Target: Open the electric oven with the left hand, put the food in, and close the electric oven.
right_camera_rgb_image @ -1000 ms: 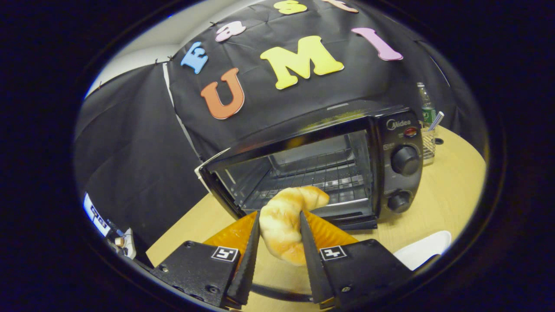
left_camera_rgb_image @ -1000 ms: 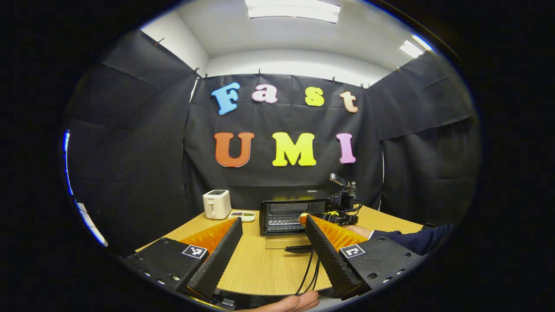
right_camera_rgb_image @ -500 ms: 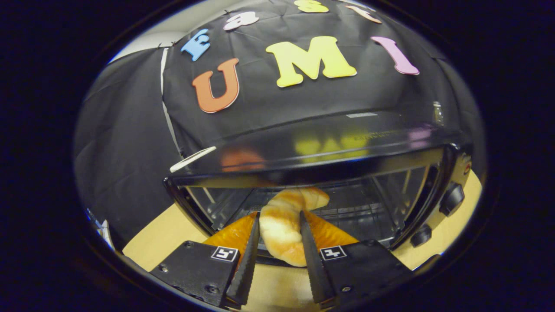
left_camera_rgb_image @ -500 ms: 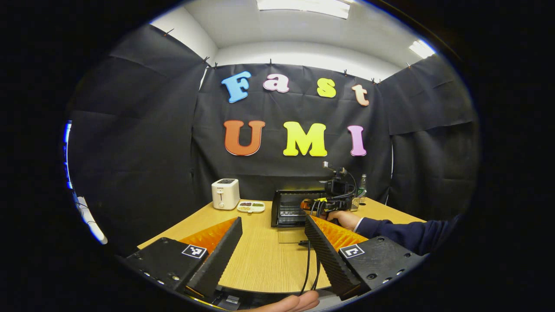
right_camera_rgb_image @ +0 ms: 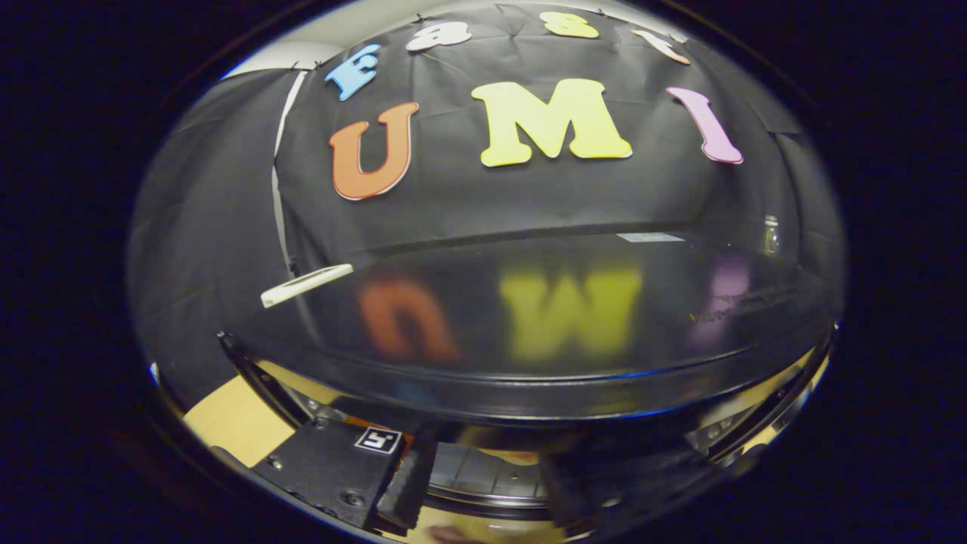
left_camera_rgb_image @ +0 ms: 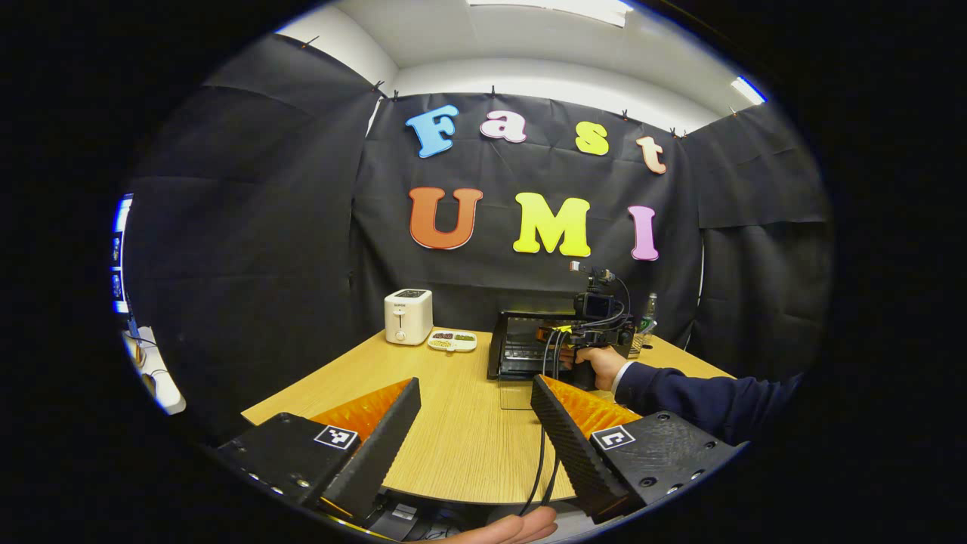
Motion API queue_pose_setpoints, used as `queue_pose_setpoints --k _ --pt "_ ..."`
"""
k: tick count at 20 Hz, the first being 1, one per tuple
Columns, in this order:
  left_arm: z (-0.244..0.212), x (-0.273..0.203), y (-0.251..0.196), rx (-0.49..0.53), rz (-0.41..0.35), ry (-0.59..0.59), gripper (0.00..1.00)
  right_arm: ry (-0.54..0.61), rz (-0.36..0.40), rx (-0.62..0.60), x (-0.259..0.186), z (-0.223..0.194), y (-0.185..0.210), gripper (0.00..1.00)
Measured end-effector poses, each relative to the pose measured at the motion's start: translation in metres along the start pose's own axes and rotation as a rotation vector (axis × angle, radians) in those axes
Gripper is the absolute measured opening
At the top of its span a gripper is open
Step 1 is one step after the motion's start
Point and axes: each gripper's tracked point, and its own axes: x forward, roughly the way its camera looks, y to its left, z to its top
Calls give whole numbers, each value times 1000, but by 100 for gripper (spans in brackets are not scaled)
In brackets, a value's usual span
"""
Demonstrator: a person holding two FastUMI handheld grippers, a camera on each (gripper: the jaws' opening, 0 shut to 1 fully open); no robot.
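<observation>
Our left gripper (left_camera_rgb_image: 474, 423) hangs near the table's (left_camera_rgb_image: 453, 446) front edge with its jaws spread wide and nothing between them. The right gripper (right_camera_rgb_image: 483, 483) is pushed into the electric oven (left_camera_rgb_image: 529, 344); in its own view the fingers go in under the oven's glossy top, and only a sliver of the bread (right_camera_rgb_image: 521, 456) shows between them, so we cannot tell whether they pinch it or have let go. In the left gripper view the glass door (left_camera_rgb_image: 516, 393) lies open toward us. We judge the placing is in hand — we should set the bread flat on the rack, spread the jaws fully, and back straight out, clear of the door. The toaster (left_camera_rgb_image: 408, 316) stands far left, well apart.
</observation>
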Motion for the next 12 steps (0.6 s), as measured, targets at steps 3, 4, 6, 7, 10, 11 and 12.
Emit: queue_pose_setpoints --k 3,4,6,7,10,11,12 --pt "4 3 -8 4 -8 -8 97 16 70 39 -16 -7 4 88" --pt "4 4 -12 4 -16 -12 97 11 77 38 -27 -5 2 96" --pt "1 8 -21 11 -31 -7 97 -14 104 36 -53 0 1 95" --pt "1 10 -26 18 -35 -6 97 -25 117 36 -68 2 0 94" --pt "5 12 -41 36 -49 -14 97 -64 151 24 -122 14 -1 94" --pt "6 12 -46 37 -56 -14 97 -79 144 10 -141 19 -7 94" --pt "7 11 -52 37 -62 -14 97 -90 139 -2 -161 21 -13 94"
